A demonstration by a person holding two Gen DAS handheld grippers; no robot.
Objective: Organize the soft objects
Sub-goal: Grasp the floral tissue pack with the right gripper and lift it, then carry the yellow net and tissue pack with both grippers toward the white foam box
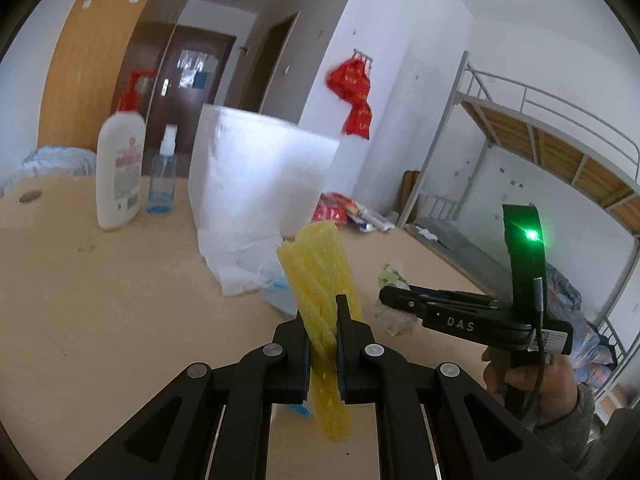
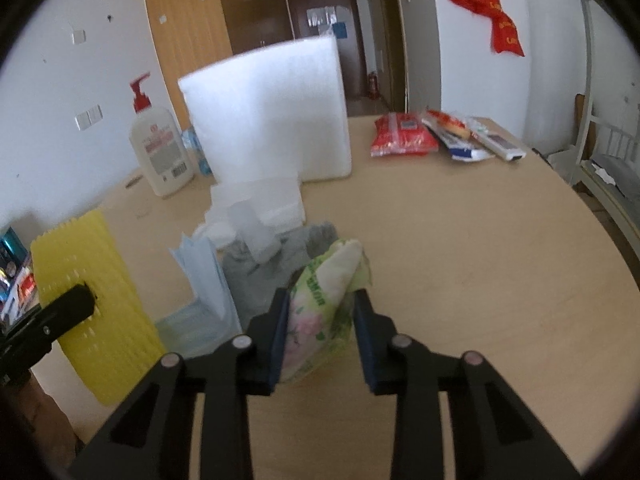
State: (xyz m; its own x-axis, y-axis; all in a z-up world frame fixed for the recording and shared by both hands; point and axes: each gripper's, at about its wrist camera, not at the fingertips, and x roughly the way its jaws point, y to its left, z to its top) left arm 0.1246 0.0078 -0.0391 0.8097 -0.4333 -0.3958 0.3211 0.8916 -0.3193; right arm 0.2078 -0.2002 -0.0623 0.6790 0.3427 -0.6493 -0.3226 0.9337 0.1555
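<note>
Yellow foam net [image 1: 320,300] pinched, tissue pack [image 2: 324,312] gripped

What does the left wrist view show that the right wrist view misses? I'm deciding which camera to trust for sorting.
Only the left wrist view shows the blue spray bottle clearly and the bunk bed. Only the right wrist view shows the grey sock and red packet. Both show the yellow foam net pinched in the left gripper, the tissue pack and white foam block.

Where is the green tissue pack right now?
In the right wrist view, the green tissue pack sits between the right gripper pads on the wooden table, just right of the grey sock.
</note>
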